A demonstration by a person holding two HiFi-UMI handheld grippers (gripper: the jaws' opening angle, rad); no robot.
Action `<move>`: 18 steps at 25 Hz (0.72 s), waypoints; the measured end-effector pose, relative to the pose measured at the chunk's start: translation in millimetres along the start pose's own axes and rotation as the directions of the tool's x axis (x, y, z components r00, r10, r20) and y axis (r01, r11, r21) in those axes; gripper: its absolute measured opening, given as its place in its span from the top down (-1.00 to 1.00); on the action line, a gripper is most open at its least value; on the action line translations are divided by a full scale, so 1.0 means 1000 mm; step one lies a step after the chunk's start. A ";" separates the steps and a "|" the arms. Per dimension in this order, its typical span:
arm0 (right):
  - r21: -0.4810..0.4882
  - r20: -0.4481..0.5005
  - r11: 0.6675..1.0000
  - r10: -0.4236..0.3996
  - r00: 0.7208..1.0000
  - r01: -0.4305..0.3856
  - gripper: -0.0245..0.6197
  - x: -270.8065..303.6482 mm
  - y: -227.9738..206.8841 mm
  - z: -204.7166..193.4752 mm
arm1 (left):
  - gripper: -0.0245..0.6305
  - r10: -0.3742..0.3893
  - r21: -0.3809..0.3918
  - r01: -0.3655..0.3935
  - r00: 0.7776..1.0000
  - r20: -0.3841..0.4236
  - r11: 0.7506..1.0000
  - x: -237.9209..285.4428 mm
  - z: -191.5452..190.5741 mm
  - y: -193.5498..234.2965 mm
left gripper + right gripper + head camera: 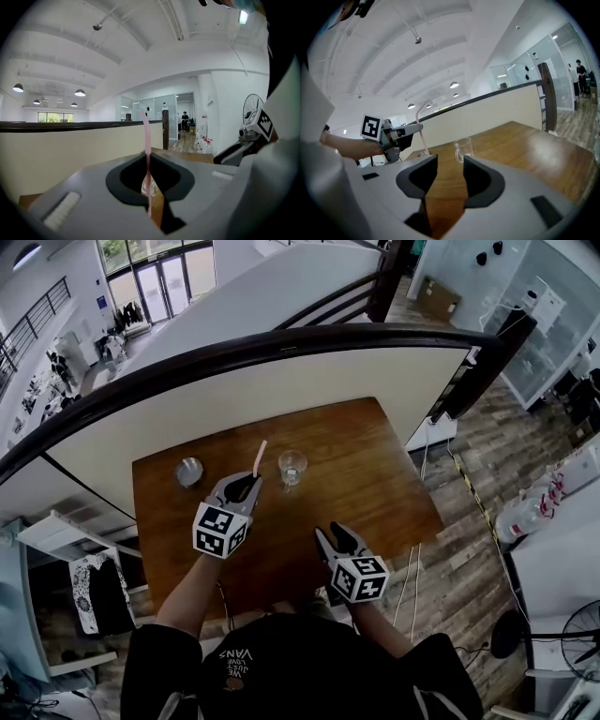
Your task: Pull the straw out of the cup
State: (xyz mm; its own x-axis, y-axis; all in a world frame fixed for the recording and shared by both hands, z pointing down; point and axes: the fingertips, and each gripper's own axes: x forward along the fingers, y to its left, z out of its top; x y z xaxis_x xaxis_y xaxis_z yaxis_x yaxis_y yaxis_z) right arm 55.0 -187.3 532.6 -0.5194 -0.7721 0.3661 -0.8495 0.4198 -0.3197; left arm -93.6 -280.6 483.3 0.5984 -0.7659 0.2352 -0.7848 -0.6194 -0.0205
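Observation:
A clear glass cup [292, 466] stands upright on the brown wooden table [375, 474], with no straw in it. The pink straw [259, 458] is out of the cup and stands upright just left of it, with my left gripper [253, 482] shut on its lower part. In the left gripper view the straw [146, 136] rises from between the closed jaws, and the cup [150, 187] shows behind them. My right gripper [332, 531] hangs open and empty nearer the table's front edge. In the right gripper view the cup [463, 149] lies ahead of its jaws, and the straw [423, 136] is to the left.
A small round metal dish [189, 472] sits on the table left of the straw. A curved railing with a dark handrail [281, 343] runs behind the table's far edge. Cables [417, 577] hang off the right side down to the wood floor.

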 end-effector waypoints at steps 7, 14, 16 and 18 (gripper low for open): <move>-0.008 0.006 1.000 0.003 1.000 -0.003 0.44 -0.001 0.034 -0.014 | 0.83 0.015 -0.020 -0.015 1.000 0.000 1.000 -0.043 -0.019 0.005; -0.018 0.017 1.000 0.000 1.000 0.000 0.44 -0.002 0.062 -0.022 | 0.83 0.002 -0.038 -0.002 1.000 0.005 0.999 -0.079 -0.032 0.002; -0.019 0.020 1.000 -0.001 1.000 0.001 0.44 -0.001 0.069 -0.025 | 0.83 -0.005 -0.044 0.006 1.000 0.005 0.999 -0.087 -0.037 0.001; -0.020 0.024 1.000 -0.004 1.000 0.005 0.44 -0.001 0.075 -0.027 | 0.83 -0.013 -0.049 0.013 1.000 0.004 0.999 -0.095 -0.041 -0.001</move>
State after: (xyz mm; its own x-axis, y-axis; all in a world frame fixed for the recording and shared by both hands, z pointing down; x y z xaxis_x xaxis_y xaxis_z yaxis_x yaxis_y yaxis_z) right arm -10.8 -142.2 532.3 -0.5134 -0.7850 0.3466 -0.8536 0.4255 -0.3006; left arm -156.3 -199.9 500.9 0.6091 -0.7586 0.2311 -0.7839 -0.6202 0.0303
